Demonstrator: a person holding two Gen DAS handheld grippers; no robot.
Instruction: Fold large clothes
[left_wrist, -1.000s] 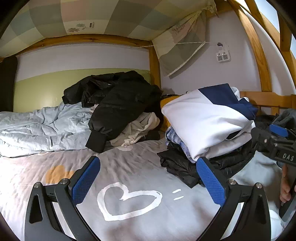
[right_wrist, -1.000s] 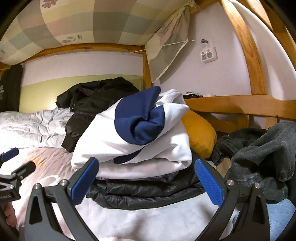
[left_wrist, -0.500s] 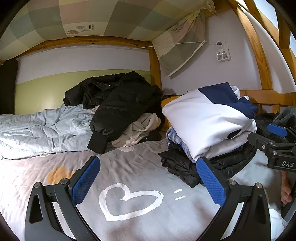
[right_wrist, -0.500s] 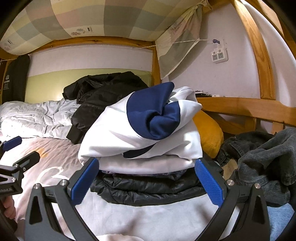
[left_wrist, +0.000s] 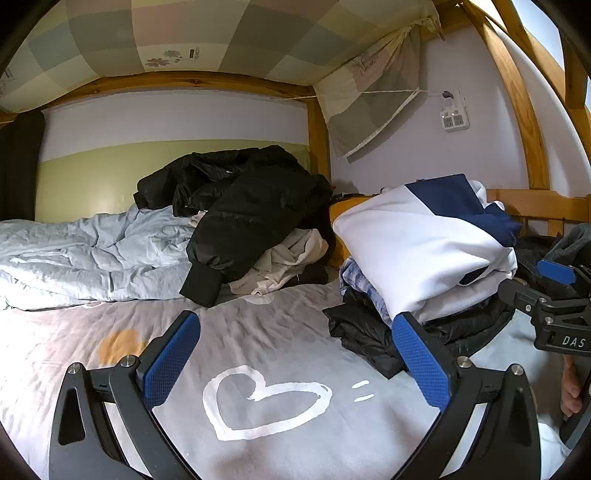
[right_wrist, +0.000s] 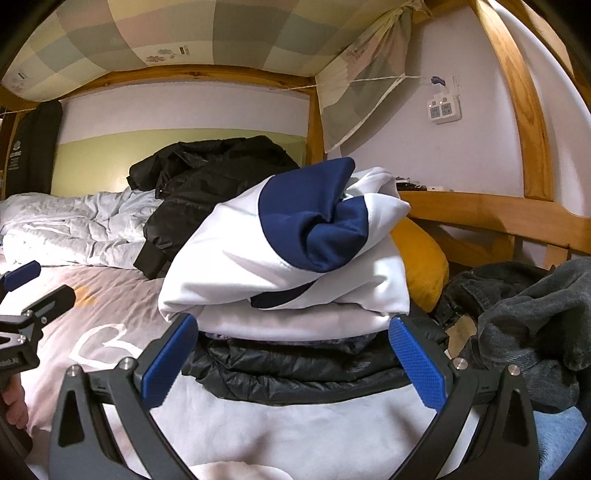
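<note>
My left hand-held gripper (left_wrist: 295, 362) has its jaws spread wide, holding nothing. My right hand-held gripper (right_wrist: 291, 358) is spread just as wide and empty. Both point forward, level, side by side.

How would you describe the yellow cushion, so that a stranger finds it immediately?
Look at the wooden bed rail along the wall. Below it stands a stack of folded clothes topped by a white and navy garment. The yellow cushion sits behind this stack, the only mustard-coloured thing among the clothes.

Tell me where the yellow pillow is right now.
The yellow pillow shows right of centre in the right wrist view, tucked behind the folded white and navy garment, under the wooden bed rail.
</note>
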